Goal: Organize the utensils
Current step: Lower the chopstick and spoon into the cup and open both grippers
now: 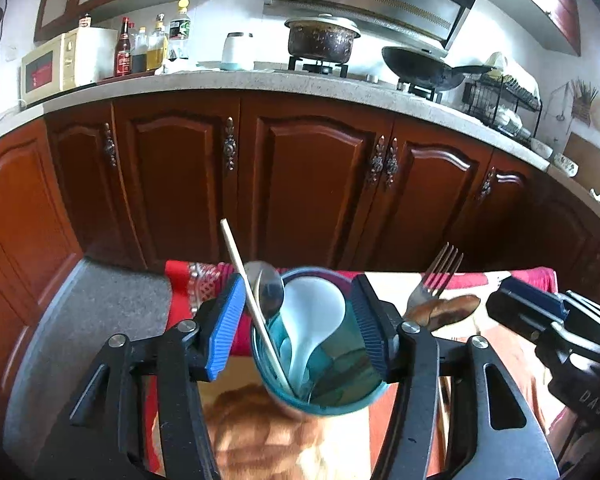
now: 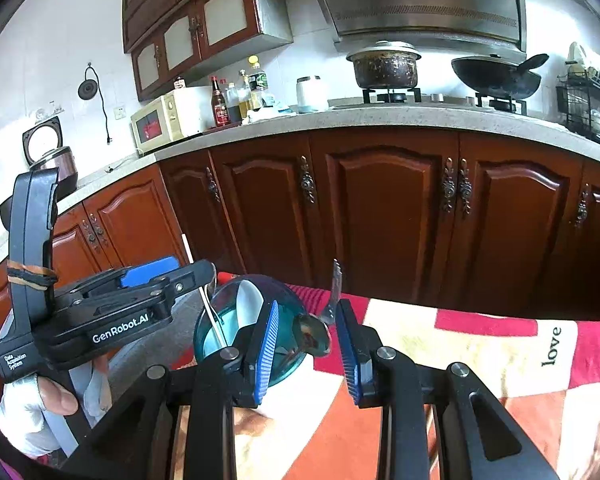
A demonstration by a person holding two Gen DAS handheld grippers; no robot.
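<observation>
A teal cup [image 1: 340,400] stands on the patterned cloth, holding a white spoon [image 1: 312,312], a metal spoon [image 1: 270,288] and a chopstick [image 1: 240,272]. My left gripper [image 1: 300,284] is open, its blue pads on either side of the cup's rim with a gap on the left. To the right, a fork [image 2: 336,280] and a second metal spoon [image 2: 312,336] stand upright between the pads of my right gripper [image 2: 309,304], which is open beside the cup [image 2: 228,328]. The pads do not press on them. Their lower ends are hidden.
A red, orange and cream cloth [image 2: 480,344] covers the table. A grey surface [image 1: 100,312] lies to its left. Brown cabinet doors [image 1: 308,184] rise just beyond the table's far edge. A person's hand [image 2: 56,400] holds the left gripper's handle at the lower left.
</observation>
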